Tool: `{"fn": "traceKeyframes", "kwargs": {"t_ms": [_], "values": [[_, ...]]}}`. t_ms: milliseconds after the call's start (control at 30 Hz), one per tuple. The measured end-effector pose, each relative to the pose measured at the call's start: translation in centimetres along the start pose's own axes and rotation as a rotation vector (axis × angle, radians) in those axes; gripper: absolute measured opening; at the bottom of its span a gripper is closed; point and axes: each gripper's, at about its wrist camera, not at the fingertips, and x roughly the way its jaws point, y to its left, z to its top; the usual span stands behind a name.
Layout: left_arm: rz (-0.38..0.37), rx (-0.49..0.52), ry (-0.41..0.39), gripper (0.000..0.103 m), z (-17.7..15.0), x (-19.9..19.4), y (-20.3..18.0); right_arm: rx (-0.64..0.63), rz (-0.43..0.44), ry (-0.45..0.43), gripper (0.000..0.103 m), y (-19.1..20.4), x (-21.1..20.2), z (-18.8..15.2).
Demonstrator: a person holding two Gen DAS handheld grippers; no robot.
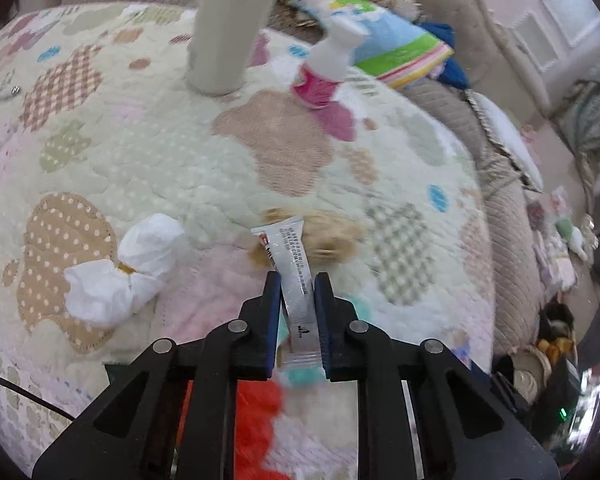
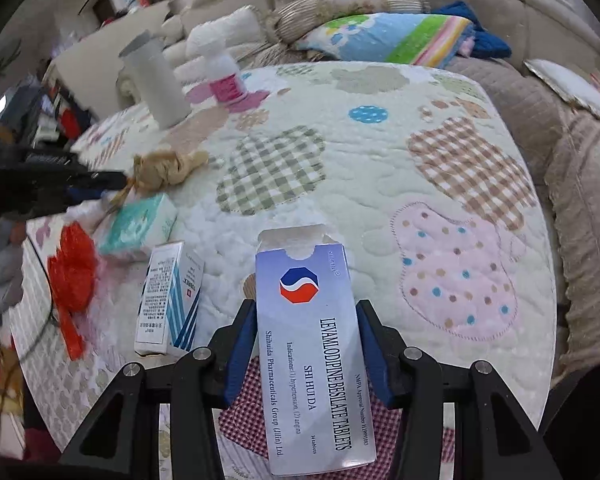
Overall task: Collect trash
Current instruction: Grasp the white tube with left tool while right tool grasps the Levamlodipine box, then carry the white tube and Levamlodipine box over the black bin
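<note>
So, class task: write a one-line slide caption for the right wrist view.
Right gripper holding a tablet box over a patchwork quilt strewn with trash.

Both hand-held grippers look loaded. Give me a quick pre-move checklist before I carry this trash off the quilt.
1. Left hand-held gripper shut on silver sachet: ok.
2. Right hand-held gripper shut on tablet box: ok.
3. Box flap closed: not ok, the top is open.
4. Box empty: cannot tell.
5. Trash bin in view: not ok, none seen.
6. Quilt cleared: not ok; white tissue wad, brown paper wad and second box remain.
</note>
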Motion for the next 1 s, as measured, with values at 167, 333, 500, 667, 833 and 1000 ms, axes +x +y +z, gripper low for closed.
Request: {"fn": "traceKeyframes", "kwargs": {"t_ms": [167,333,500,667,833,1000], "values": [[-0.05,0.113,-0.008,0.013,-2.3,-2.4,-3.6,0.019,-0.012,-0.011,0.048,0.1,-1.4,-1.0],[-0.064,0.219,-0.009,0.013,-5.1,-3.1,-6.9,0.033,-0.026,-0.026,0.048,0.1,-2.7,-1.8],[-0.058,0.288,-0.021,0.013,-7.2,-3.5,-9.1,0.053,-0.029,-0.037,0.048,-0.1,-3.7,-2.4],[-0.051,0.334,-0.036,0.013,-8.7,-3.9,-10.3,0.066,-0.046,-0.049,0.048,-0.4,-4.6,-2.9],[-0.043,0.379,-0.051,0.013,-10.0,-3.9,-11.8,0.081,-0.048,-0.061,0.047,-1.1,-5.7,-3.4],[-0.046,0.409,-0.048,0.013,-11.2,-3.8,-13.2,0.098,-0.054,-0.077,0.047,-1.9,-6.8,-3.8]]}}
